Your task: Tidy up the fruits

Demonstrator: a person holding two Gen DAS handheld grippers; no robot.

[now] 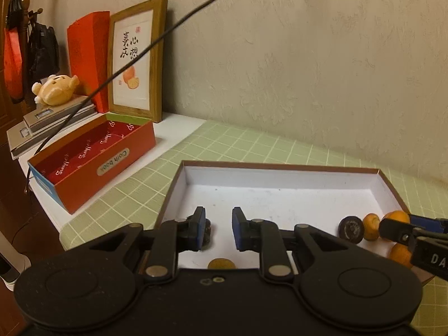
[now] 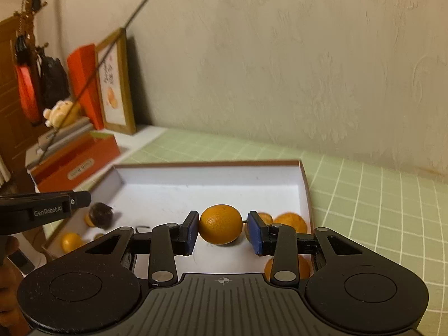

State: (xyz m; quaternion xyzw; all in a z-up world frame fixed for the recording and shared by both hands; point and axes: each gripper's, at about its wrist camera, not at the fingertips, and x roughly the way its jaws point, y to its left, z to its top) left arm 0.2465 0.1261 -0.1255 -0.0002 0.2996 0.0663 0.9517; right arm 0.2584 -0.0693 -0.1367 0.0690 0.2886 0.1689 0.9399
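A shallow white box with a brown rim (image 1: 280,165) (image 2: 212,163) lies on the green grid mat. In the right wrist view my right gripper (image 2: 224,231) has its blue pads on either side of an orange (image 2: 220,224); the left pad touches it, a small gap shows at the right pad. More oranges (image 2: 291,221) lie at the box's right side. My left gripper (image 1: 218,228) is open and empty over the box's near left part, with a dark round fruit (image 1: 207,231) just behind its left finger. Another dark fruit (image 1: 351,229) lies beside oranges (image 1: 371,226) at the right.
An open red box (image 1: 106,165) labelled "Cloth book" stands left of the mat. Behind it are a framed picture (image 1: 137,58), a red envelope (image 1: 88,56), a plush toy (image 1: 56,89) on stacked books, and a coat rack. A black cable (image 1: 168,30) hangs across. The wall runs along the back.
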